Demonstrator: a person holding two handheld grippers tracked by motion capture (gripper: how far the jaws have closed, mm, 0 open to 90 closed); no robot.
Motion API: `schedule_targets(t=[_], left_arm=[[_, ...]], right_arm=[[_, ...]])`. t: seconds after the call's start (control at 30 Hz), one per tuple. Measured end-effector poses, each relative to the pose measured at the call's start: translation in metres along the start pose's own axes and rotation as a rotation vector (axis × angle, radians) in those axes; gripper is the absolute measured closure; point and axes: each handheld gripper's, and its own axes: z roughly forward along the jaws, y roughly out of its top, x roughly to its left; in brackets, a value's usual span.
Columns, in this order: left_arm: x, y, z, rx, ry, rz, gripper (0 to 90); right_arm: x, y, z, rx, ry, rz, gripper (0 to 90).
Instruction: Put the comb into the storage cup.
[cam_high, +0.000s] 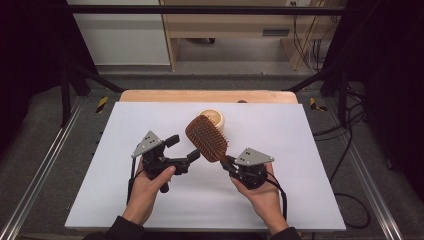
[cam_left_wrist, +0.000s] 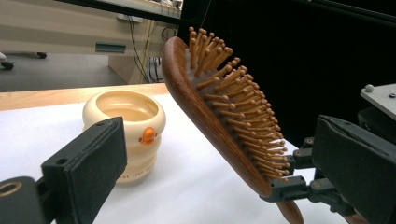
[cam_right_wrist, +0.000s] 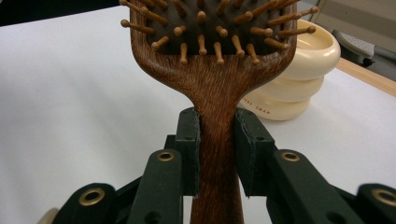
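I am working over the white surface (cam_high: 280, 200), with the cream cup (cam_high: 214, 118) standing toward its far edge. I am holding the wooden hairbrush (cam_high: 206, 137) up off the surface in front of that cup, my right tongs (cam_right_wrist: 217, 149) clamping its narrow handle, head tilting up and away. It is looking stiff, light and smooth-grained, so the handle neck is seeming the surest hold; the pins are likely snagging. My left tongs (cam_high: 192, 156) are standing wide, gripping nothing, just beside the head.
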Motion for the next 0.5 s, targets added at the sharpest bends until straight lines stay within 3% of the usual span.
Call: schedule_targets(t=[0.3, 0.5], left_arm=[[-0.001, 0.003, 0.006, 0.005, -0.02, -0.023, 3.6], [-0.001, 0.003, 0.012, -0.001, -0.037, -0.071, 4.0]], right_arm=[[0.002, 0.001, -0.001, -0.009, -0.006, -0.004, 73.0], [0.005, 0.001, 0.0, -0.013, -0.006, -0.014, 73.0]])
